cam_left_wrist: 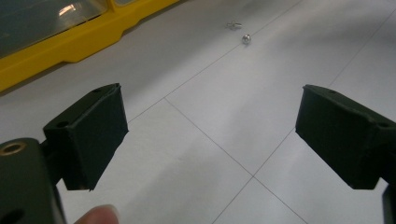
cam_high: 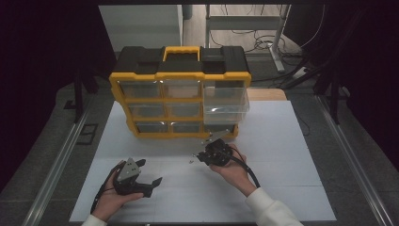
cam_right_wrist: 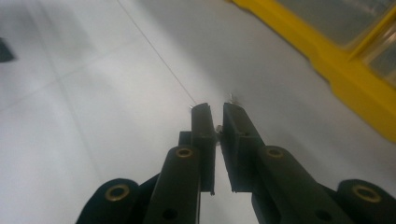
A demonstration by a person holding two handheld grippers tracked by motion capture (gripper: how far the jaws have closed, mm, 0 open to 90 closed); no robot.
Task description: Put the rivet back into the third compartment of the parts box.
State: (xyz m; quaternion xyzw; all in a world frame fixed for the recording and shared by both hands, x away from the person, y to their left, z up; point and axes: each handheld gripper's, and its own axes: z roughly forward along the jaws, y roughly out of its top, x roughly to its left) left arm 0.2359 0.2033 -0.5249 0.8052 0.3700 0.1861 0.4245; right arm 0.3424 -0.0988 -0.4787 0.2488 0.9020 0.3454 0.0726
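Note:
A person's right hand holds my right gripper [cam_high: 197, 157] at the middle of the white mat, just in front of the yellow and black drawer organizer [cam_high: 181, 75]. In the right gripper view its jaws [cam_right_wrist: 215, 108] stand almost together, with a tiny metal part [cam_right_wrist: 218, 128] glinting in the narrow gap. Two small metal parts [cam_left_wrist: 246, 38] lie loose on the mat ahead of my left gripper [cam_left_wrist: 210, 130]. That left gripper [cam_high: 149, 172] rests low at the front left in the other hand, wide open with nothing between its jaws.
One clear drawer [cam_high: 226, 101] on the organizer's right side is pulled out over the mat. The organizer's yellow base [cam_right_wrist: 345, 79] runs close by the right gripper. The white mat [cam_high: 282, 155] lies bare at the right and front. Table legs and cables stand behind.

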